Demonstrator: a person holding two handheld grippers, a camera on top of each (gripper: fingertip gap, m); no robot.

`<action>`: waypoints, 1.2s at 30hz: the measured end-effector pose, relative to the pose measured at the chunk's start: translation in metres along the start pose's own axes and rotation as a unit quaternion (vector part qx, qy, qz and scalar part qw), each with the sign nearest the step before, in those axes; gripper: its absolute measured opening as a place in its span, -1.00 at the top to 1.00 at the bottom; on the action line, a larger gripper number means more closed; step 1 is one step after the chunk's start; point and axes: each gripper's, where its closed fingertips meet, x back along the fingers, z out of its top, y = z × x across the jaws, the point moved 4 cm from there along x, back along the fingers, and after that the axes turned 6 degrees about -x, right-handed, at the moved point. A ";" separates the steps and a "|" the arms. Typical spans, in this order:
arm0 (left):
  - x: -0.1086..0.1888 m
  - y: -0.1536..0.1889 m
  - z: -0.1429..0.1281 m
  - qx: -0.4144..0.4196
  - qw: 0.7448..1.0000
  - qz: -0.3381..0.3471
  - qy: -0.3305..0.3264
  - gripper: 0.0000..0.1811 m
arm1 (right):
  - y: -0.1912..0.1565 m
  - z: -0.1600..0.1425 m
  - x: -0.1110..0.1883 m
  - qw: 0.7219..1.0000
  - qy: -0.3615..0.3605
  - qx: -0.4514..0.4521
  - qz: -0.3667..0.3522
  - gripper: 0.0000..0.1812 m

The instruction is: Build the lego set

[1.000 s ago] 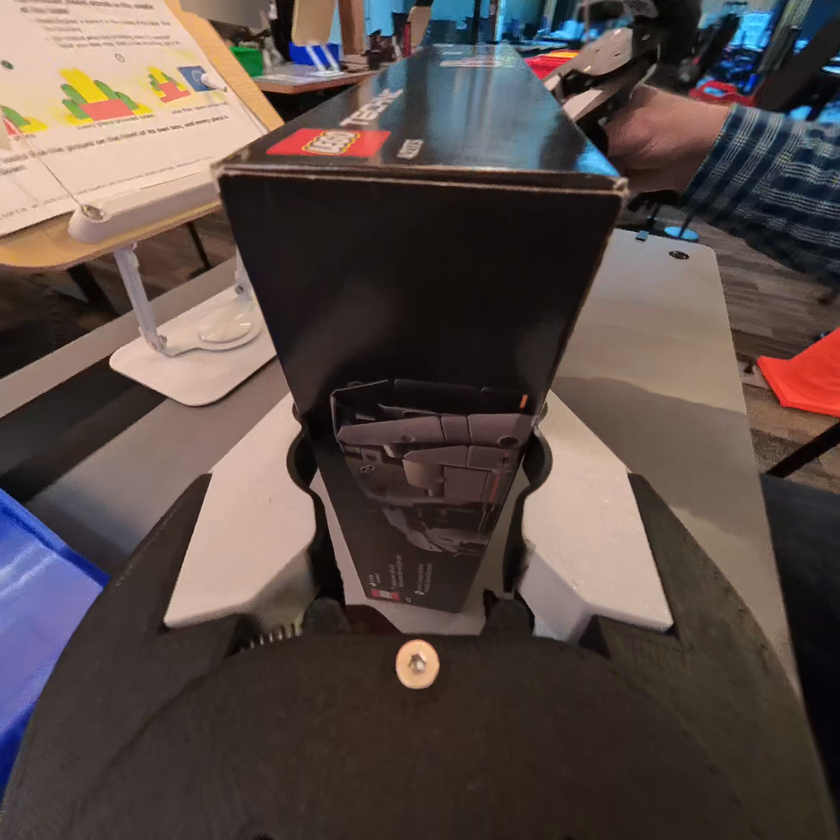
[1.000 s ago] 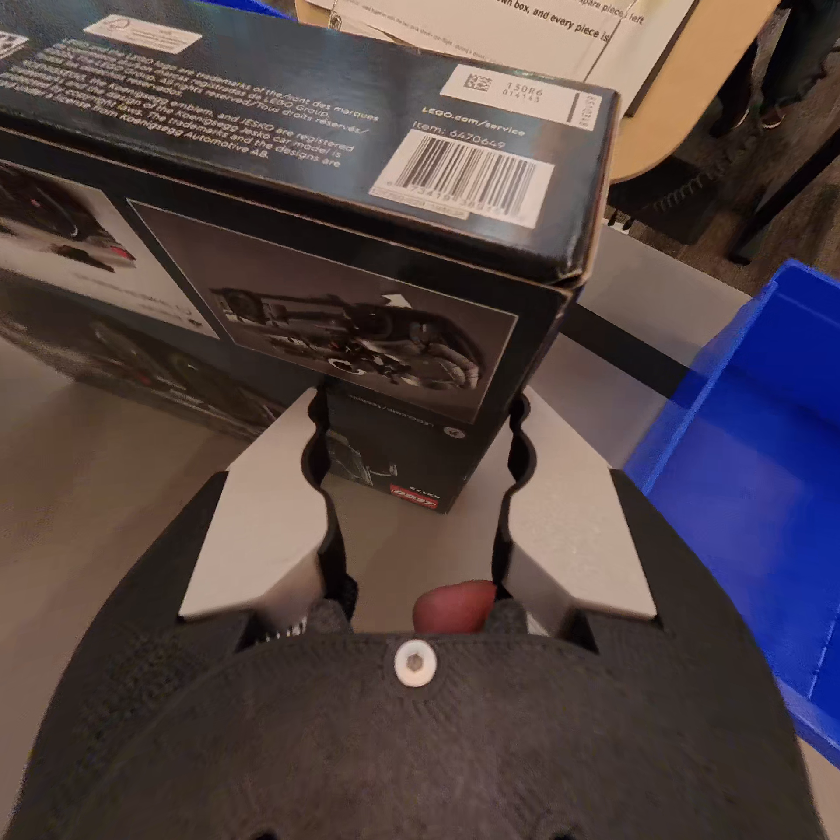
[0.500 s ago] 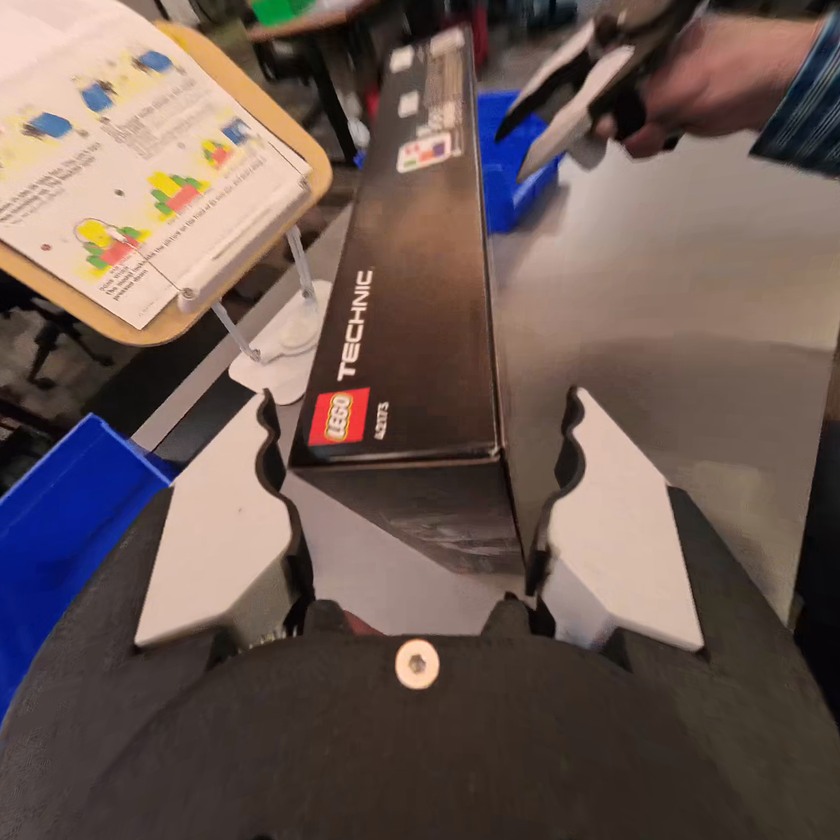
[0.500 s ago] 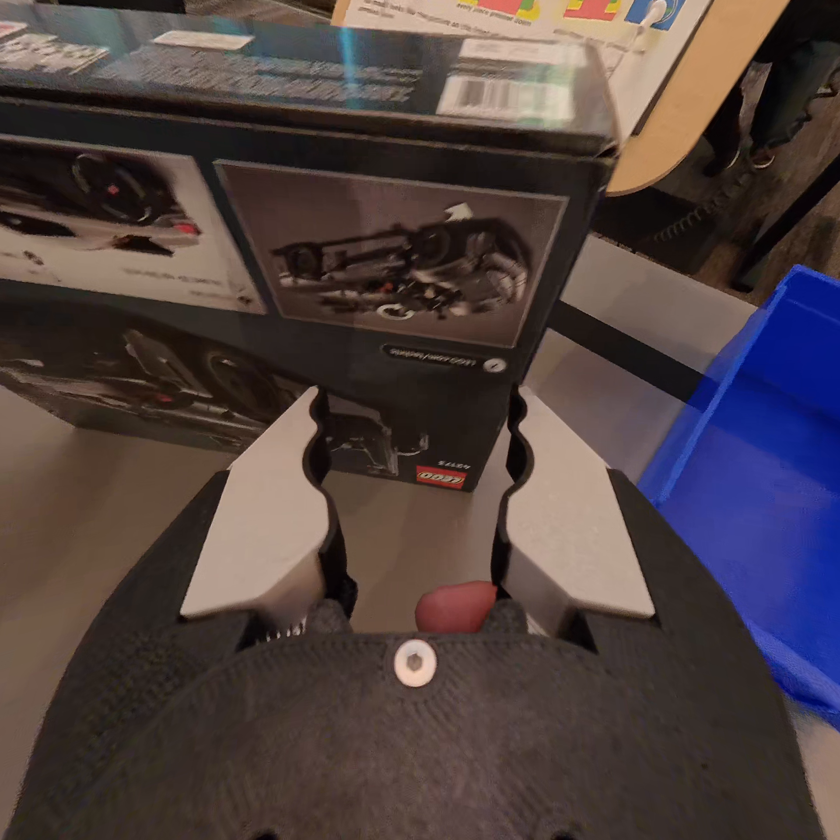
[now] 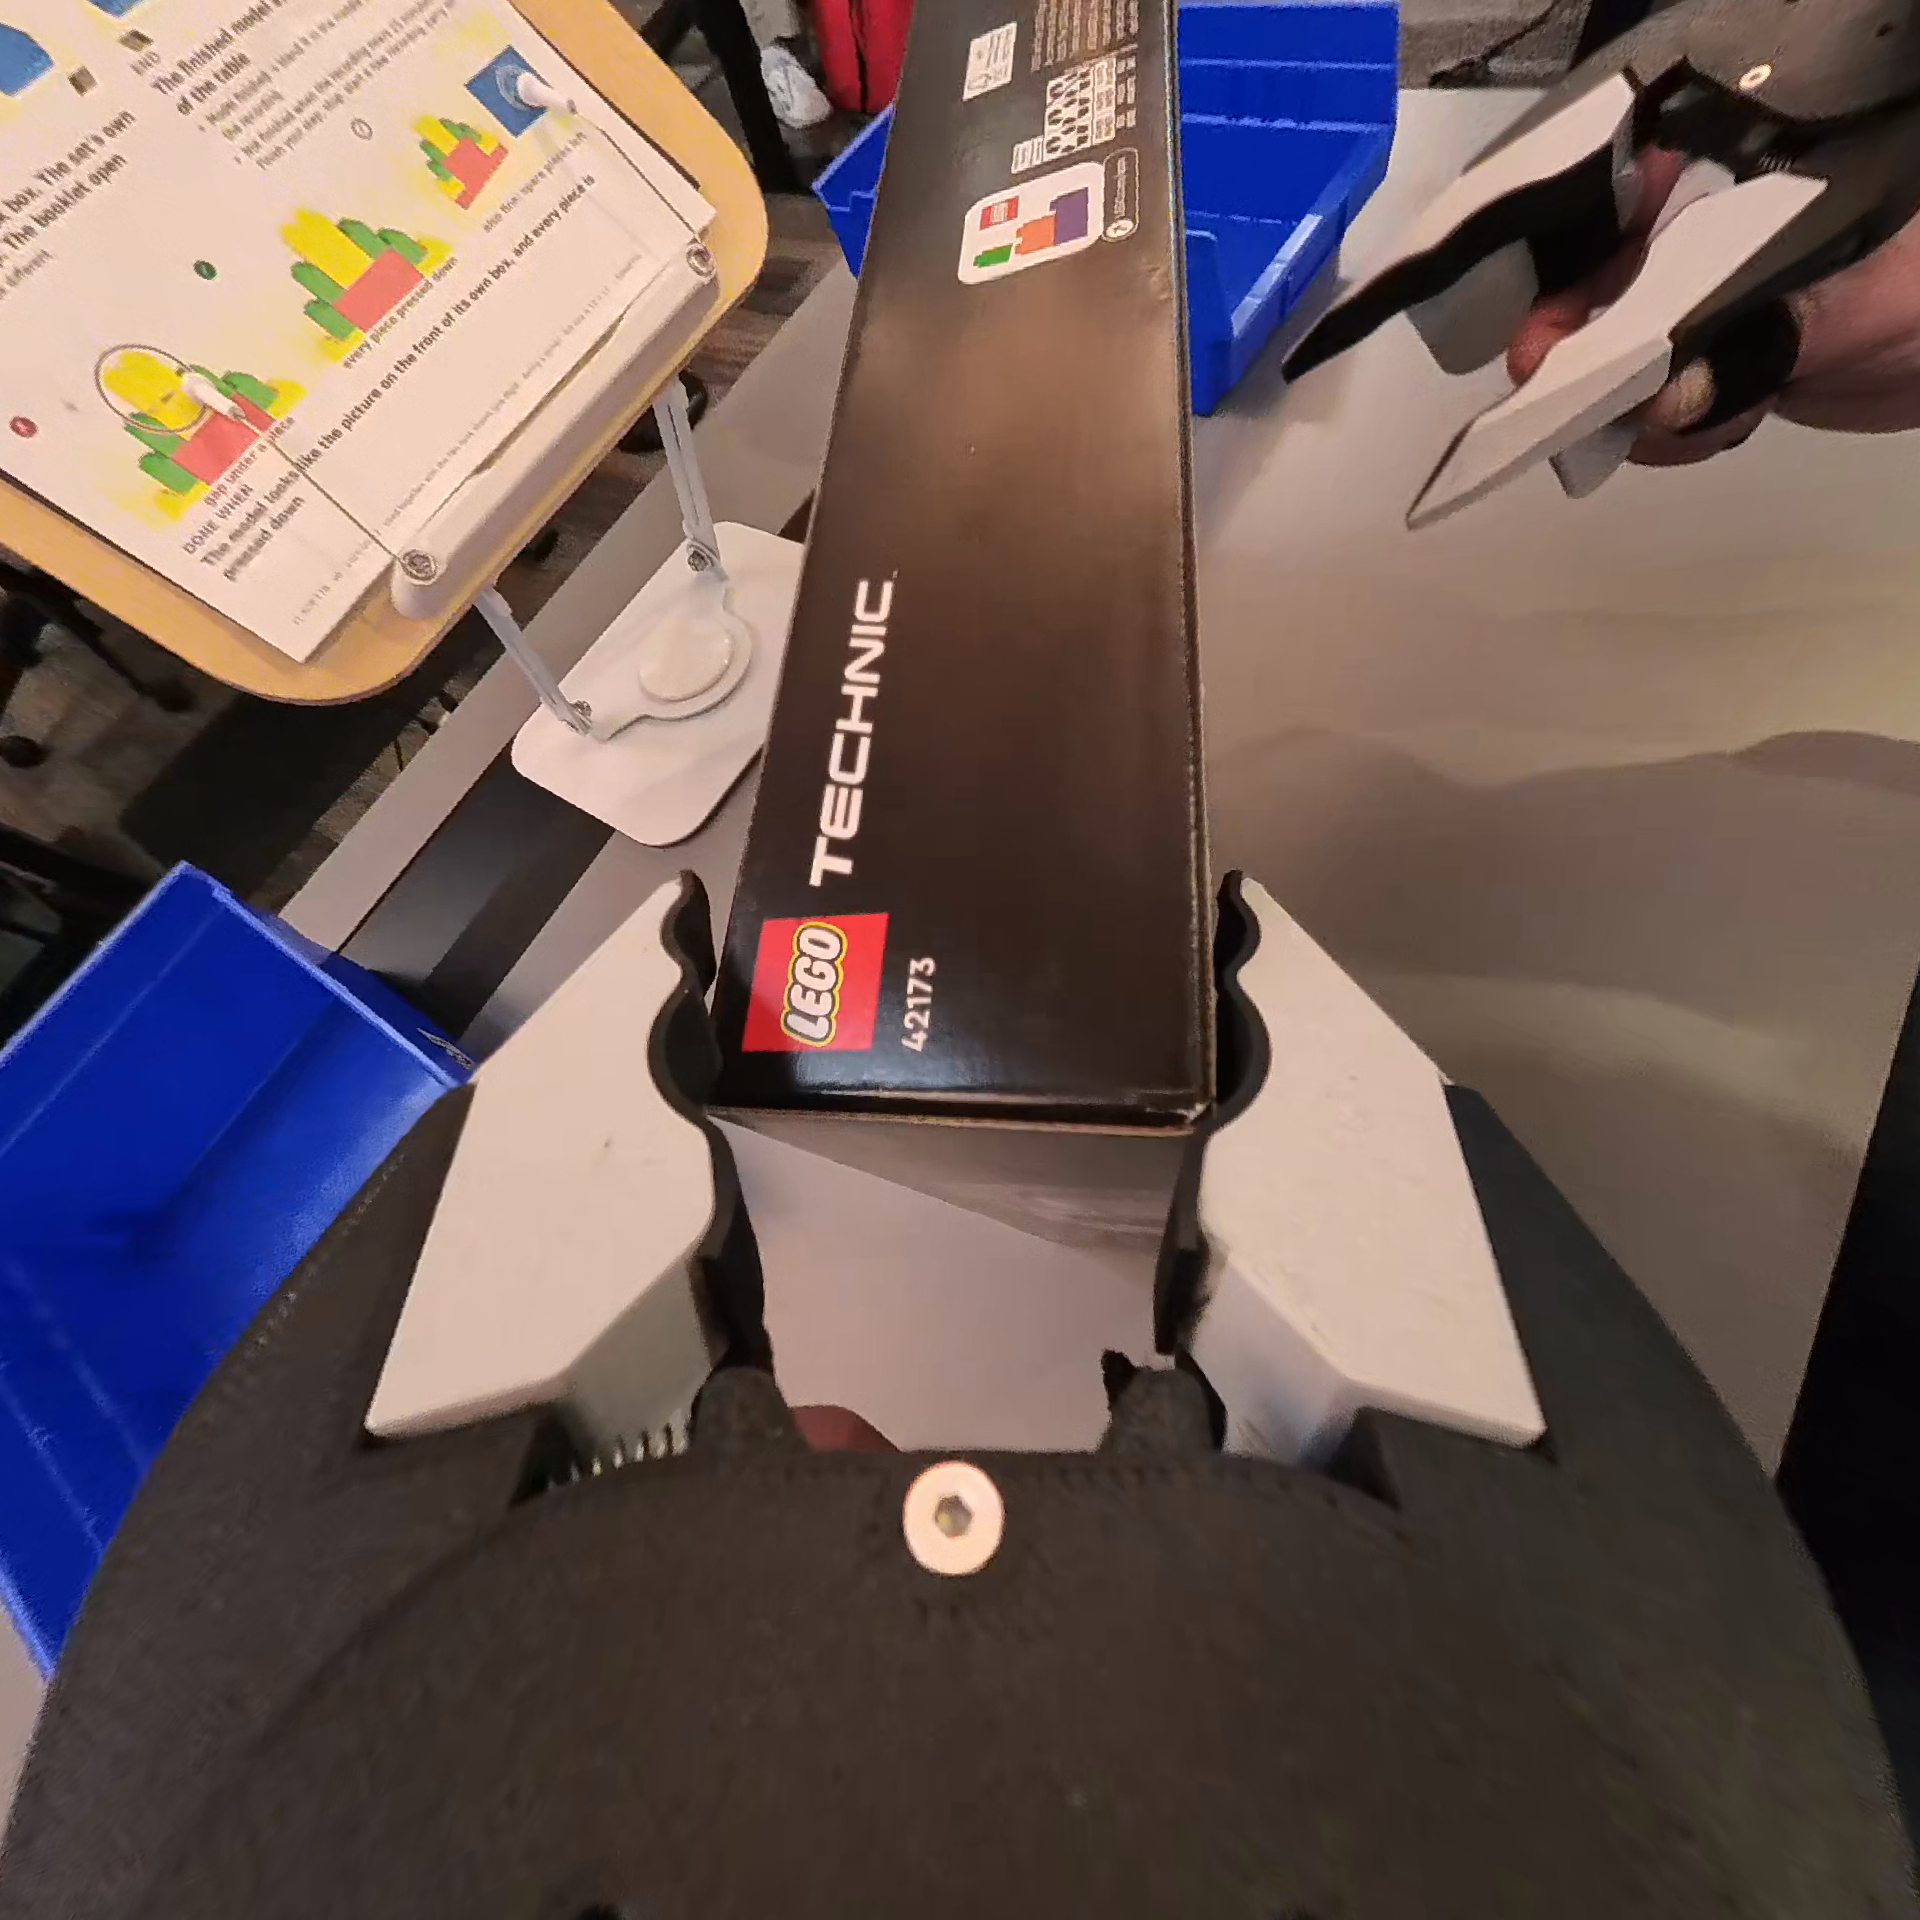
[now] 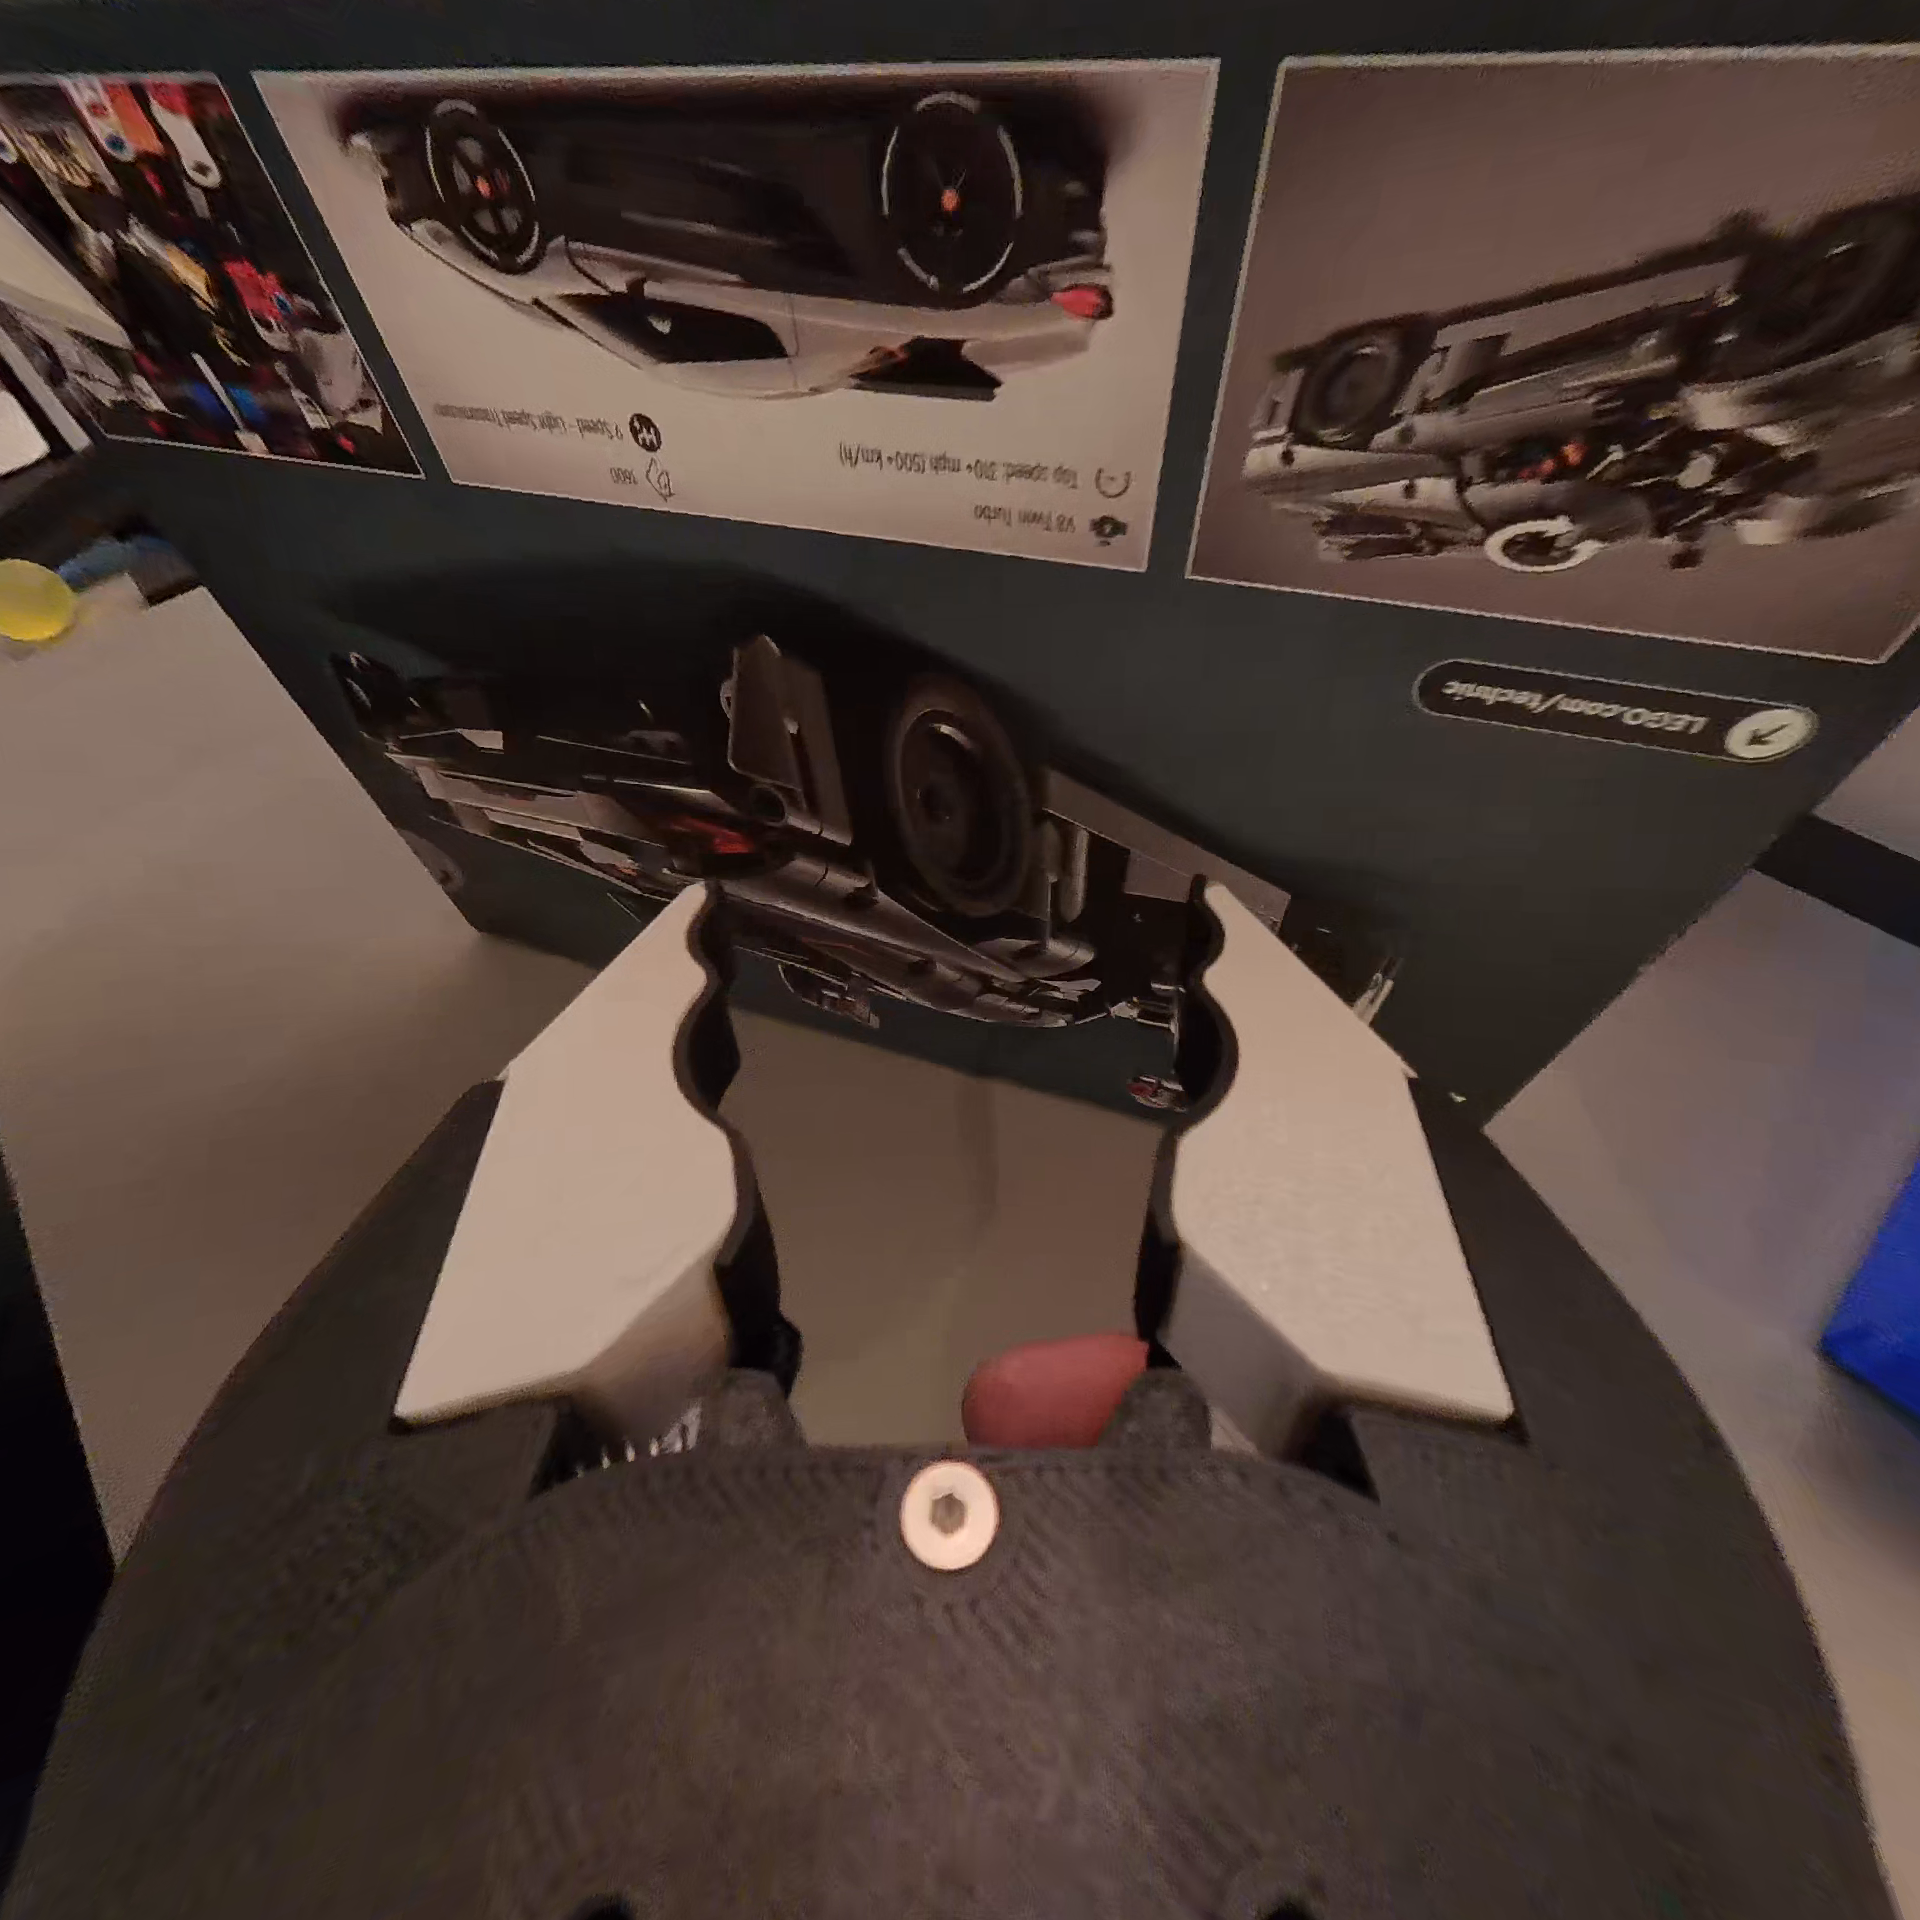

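Observation:
A long black lego box [image 5: 997, 623] stands on its narrow side on the grey table [image 5: 1558, 883] and runs away from me. My left gripper [image 5: 961, 904] looks down on the box's top face, and its white fingers [image 5: 582, 1143] press against both sides of the near end. My right gripper [image 6: 951, 894] is open and empty, close to the box's large printed face [image 6: 1039, 644], which shows car pictures upside down. It also shows in the left wrist view [image 5: 1351, 447], held in a hand to the right of the box, apart from it.
An instruction sheet on a wooden board [image 5: 312, 260] stands on a white stand [image 5: 665, 707] left of the box. A blue bin [image 5: 156, 1195] sits at the near left and another [image 5: 1288, 156] at the far end; one [image 6: 1881, 1299] shows at the right.
My left gripper rose to the box's top edge, opened, then closed its fingers onto the near end. My right gripper moved from the box's corner to face its large side, closer in.

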 end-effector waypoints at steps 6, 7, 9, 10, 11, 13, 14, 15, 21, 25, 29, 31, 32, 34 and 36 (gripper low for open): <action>-0.003 -0.016 -0.004 0.028 0.999 -0.018 0.004 -0.04 | 0.008 0.003 -0.016 0.997 0.046 0.003 -0.059 -0.06; -0.003 -0.018 -0.004 0.032 0.999 -0.023 0.006 -0.04 | 0.021 0.007 -0.013 0.994 0.069 0.004 -0.088 -0.07; -0.004 -0.020 -0.005 0.031 0.999 -0.028 0.007 -0.04 | 0.053 0.014 -0.006 0.989 0.092 -0.019 -0.117 -0.23; -0.004 -0.021 -0.005 0.030 0.999 -0.030 0.009 -0.04 | 0.068 0.022 -0.001 0.986 0.112 -0.038 -0.114 -0.29; -0.004 -0.021 -0.005 0.029 0.999 -0.031 0.013 -0.04 | 0.082 0.028 0.002 0.986 0.123 -0.047 -0.105 -0.32; -0.004 -0.023 -0.005 0.033 0.999 -0.035 0.024 -0.04 | 0.101 0.039 -0.005 0.989 0.121 -0.078 -0.033 -0.35; -0.004 -0.024 -0.005 0.035 0.998 -0.037 0.028 -0.04 | 0.110 0.042 -0.012 0.988 0.115 -0.098 0.000 -0.36; -0.004 -0.025 -0.005 0.038 0.998 -0.039 0.032 -0.05 | 0.117 0.043 -0.021 0.990 0.101 -0.099 0.025 -0.35; -0.008 -0.044 -0.011 0.083 0.993 -0.050 0.061 -0.05 | 0.124 0.043 -0.063 0.989 0.032 -0.093 0.112 -0.08; -0.012 -0.055 -0.014 0.111 0.988 -0.060 0.087 -0.05 | 0.125 0.045 -0.069 0.991 0.013 -0.083 0.106 -0.06; -0.016 -0.069 -0.021 0.155 0.979 -0.067 0.110 -0.04 | 0.129 0.050 -0.079 0.990 -0.020 -0.084 0.107 -0.04; -0.021 -0.081 -0.029 0.196 0.971 -0.075 0.111 -0.03 | 0.129 0.052 -0.091 0.991 -0.049 -0.075 0.098 -0.07; -0.023 -0.085 -0.034 0.215 0.967 -0.079 0.113 -0.03 | 0.130 0.054 -0.097 0.991 -0.061 -0.075 0.097 -0.09; -0.028 -0.092 -0.046 0.262 0.954 -0.087 0.121 -0.03 | 0.133 0.055 -0.110 0.988 -0.082 -0.079 0.101 -0.09; -0.029 -0.088 -0.053 0.287 0.943 -0.098 0.135 -0.02 | 0.132 0.055 -0.119 0.986 -0.098 -0.080 0.108 -0.11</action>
